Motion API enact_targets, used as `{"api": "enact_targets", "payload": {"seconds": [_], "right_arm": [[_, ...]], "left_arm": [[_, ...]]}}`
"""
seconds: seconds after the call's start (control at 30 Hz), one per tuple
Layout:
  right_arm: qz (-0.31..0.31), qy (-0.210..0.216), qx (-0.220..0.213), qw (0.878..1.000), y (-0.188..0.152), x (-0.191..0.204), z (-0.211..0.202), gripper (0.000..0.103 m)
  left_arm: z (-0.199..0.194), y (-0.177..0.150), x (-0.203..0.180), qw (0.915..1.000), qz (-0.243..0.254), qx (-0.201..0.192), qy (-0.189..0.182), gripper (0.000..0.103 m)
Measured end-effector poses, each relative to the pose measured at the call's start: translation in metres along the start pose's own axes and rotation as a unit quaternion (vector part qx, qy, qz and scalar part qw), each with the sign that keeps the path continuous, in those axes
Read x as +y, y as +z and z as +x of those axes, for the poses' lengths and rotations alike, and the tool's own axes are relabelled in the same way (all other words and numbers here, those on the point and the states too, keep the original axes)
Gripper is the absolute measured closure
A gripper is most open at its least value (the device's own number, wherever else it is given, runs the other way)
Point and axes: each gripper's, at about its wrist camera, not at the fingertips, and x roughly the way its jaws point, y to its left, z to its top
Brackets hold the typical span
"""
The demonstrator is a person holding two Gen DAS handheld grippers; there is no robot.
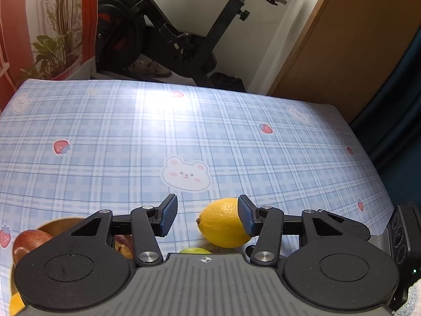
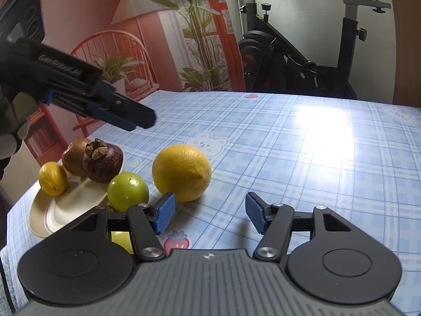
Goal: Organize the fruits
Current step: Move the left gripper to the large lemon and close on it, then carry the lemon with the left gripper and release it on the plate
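A large lemon (image 2: 181,172) lies on the blue plaid tablecloth (image 2: 289,158), just past my right gripper's left pad. My right gripper (image 2: 210,214) is open with only cloth between its fingers. A green round fruit (image 2: 127,191) rests at the edge of a cream plate (image 2: 52,216). The plate also holds a mangosteen (image 2: 102,162), a brown fruit (image 2: 75,155) and a small lemon (image 2: 52,179). My left gripper (image 2: 142,121) hovers above the plate. In the left wrist view my left gripper (image 1: 208,216) is open, with the large lemon (image 1: 221,226) below, partly behind the right pad.
An exercise bike (image 2: 302,60) stands beyond the table's far edge. A wooden cabinet (image 1: 342,47) is at the far right. A gloved hand (image 2: 13,131) holds the left gripper. Reddish-brown fruits (image 1: 29,239) show partly behind the left finger linkage.
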Motion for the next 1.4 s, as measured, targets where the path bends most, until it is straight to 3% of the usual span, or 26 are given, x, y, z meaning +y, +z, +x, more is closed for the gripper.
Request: {"api": "enact_targets", "payload": {"seconds": [0.5,0.73,1.4], "right_arm": [[-0.054,0.023,0.006,0.998,0.007,0.019,0.03,0.044],[-0.026,0.028,0.006,0.999,0.005,0.01,0.026,0.045],[-0.01,0.03,0.002,0.999,0.002,0.009,0.021,0.045]], "left_arm": [[0.03,-0.003,0.002,0.9985,-0.018,0.032,-0.04,0.05],[0.038,-0.008,-0.005,0.9971,-0.015,0.043,-0.06,0.049],[0.032,-0.014,-0.015,0.9985,-0.006,0.029,-0.047,0.056]]}}
